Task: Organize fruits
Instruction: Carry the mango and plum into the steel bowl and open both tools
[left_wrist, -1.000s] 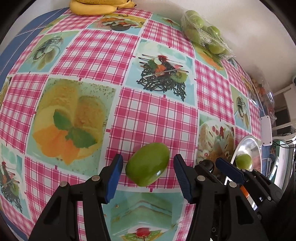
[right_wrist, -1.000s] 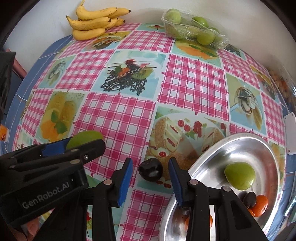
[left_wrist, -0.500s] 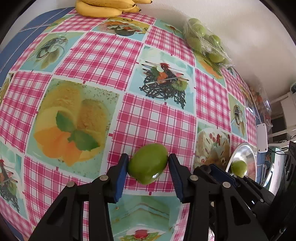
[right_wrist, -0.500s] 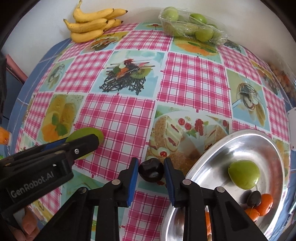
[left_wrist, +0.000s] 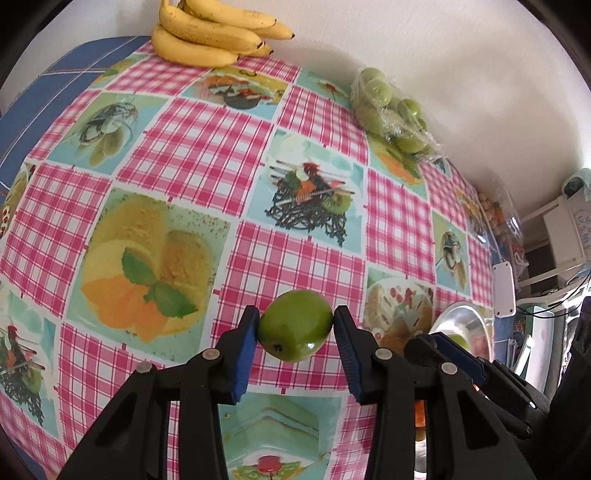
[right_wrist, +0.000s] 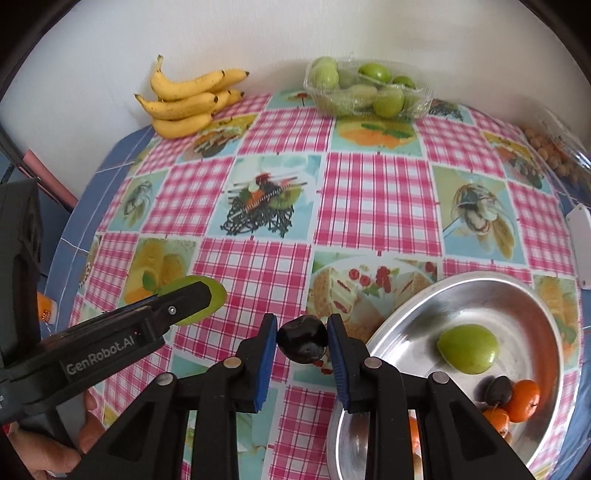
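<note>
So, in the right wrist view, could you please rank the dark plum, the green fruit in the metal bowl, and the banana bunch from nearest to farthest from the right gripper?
1. Dark plum: pinched in the right gripper.
2. Green fruit: to the right, inside the metal bowl.
3. Banana bunch: far left, by the wall.

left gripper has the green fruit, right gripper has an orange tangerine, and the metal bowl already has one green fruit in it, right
Not quite. The right gripper is shut on a dark, nearly black round plum, not an orange tangerine; the right wrist view shows it between the blue pads. The rest stands: the left gripper holds the round green fruit, and the shiny oval metal bowl already contains one green fruit.
</note>
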